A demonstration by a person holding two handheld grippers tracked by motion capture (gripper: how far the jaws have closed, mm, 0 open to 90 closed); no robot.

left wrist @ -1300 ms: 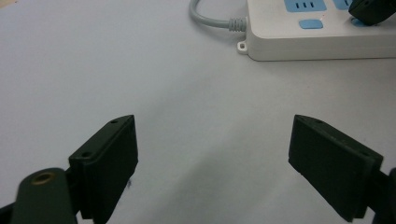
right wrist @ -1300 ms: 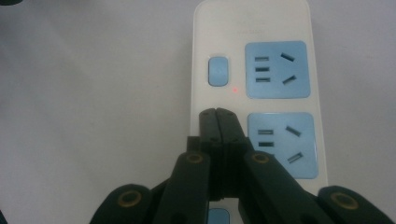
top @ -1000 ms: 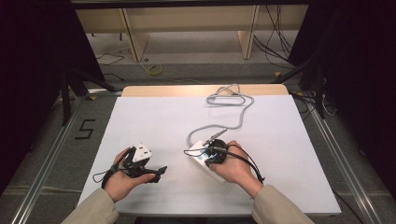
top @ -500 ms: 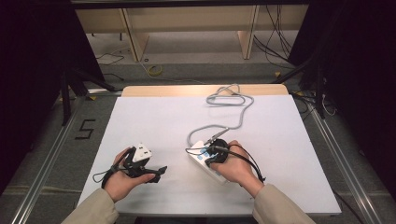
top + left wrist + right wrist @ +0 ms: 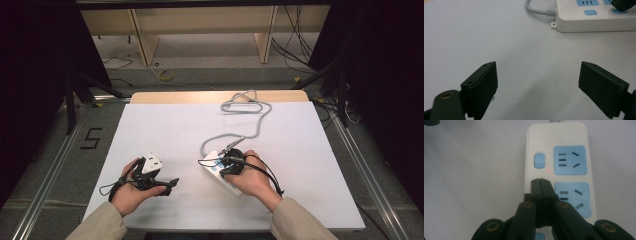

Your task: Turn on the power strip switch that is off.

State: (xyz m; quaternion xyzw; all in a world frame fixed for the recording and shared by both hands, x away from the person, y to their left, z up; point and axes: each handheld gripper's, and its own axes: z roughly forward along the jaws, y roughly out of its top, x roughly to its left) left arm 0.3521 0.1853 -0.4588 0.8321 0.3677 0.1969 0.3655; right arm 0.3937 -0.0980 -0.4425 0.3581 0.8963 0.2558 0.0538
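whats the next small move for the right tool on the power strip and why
Probably press straight down. The right tool is shut, its tip over the power strip where the second blue switch would be, below the uncovered switch. A small red light glows there. The left tool sits open, off the strip.

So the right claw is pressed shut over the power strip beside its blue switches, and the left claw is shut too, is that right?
Not quite: the left claw is open, its jaws standing wide apart over the bare table in the left gripper view. The right claw is indeed shut over the power strip.
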